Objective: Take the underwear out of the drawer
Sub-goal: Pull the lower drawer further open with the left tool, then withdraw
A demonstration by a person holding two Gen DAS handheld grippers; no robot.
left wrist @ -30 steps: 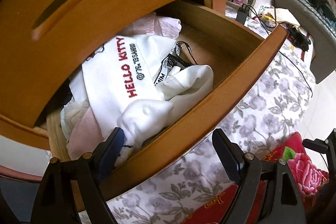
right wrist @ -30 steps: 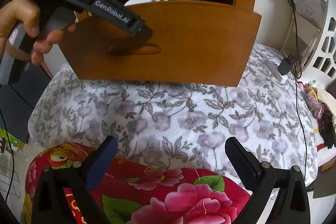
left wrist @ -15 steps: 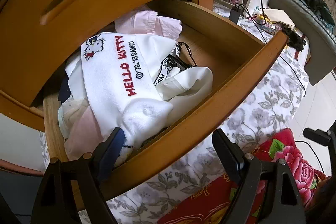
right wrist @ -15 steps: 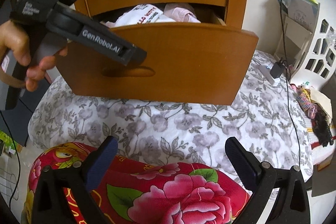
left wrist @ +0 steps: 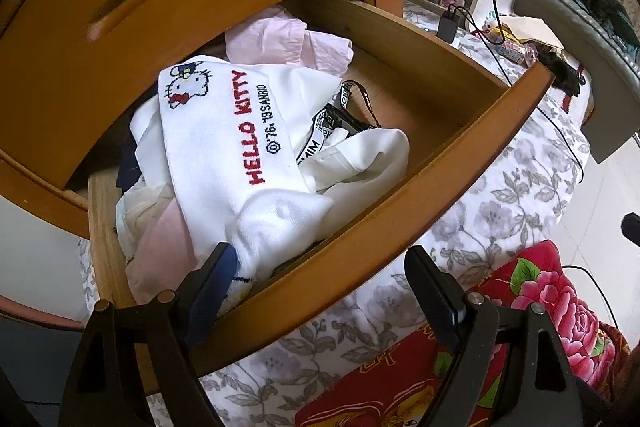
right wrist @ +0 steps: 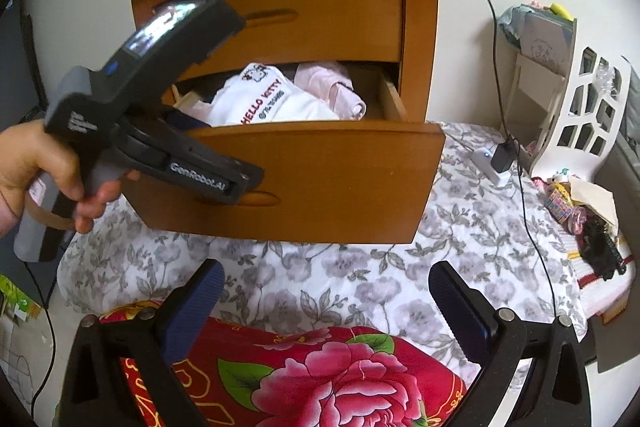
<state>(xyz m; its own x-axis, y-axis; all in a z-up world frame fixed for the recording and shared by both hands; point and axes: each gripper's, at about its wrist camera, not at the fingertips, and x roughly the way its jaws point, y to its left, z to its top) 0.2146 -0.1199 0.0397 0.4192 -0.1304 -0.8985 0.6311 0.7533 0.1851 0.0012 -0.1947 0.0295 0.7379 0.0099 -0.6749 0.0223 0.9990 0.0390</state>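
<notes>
- My left tongs (left wrist: 316,287) are spread wide and hold nothing; they straddle the front board of the pulled-out orange-brown wooden drawer (left wrist: 420,203), one blue-padded finger (left wrist: 212,287) inside among the clothes, the other outside over the bed.
- My left hand (right wrist: 36,167) grips the grey handle, with the tool angled down toward the drawer's left end.
- My right tongs (right wrist: 322,303) hover agape and empty over the red peony-print blanket (right wrist: 320,379) and the grey floral bedsheet (right wrist: 360,267), well short of the drawer.
- Against the frame half a second back, the drawer stands further out, so more of the clothes pile shows.
- The white Hello Kitty underwear (left wrist: 240,131) lies on top of the pile in the drawer, its long axis running from near my finger back toward the nightstand (right wrist: 340,7), the cartoon face at the far end.
- Pale pink folded cloth (left wrist: 288,41) sits behind it.
</notes>
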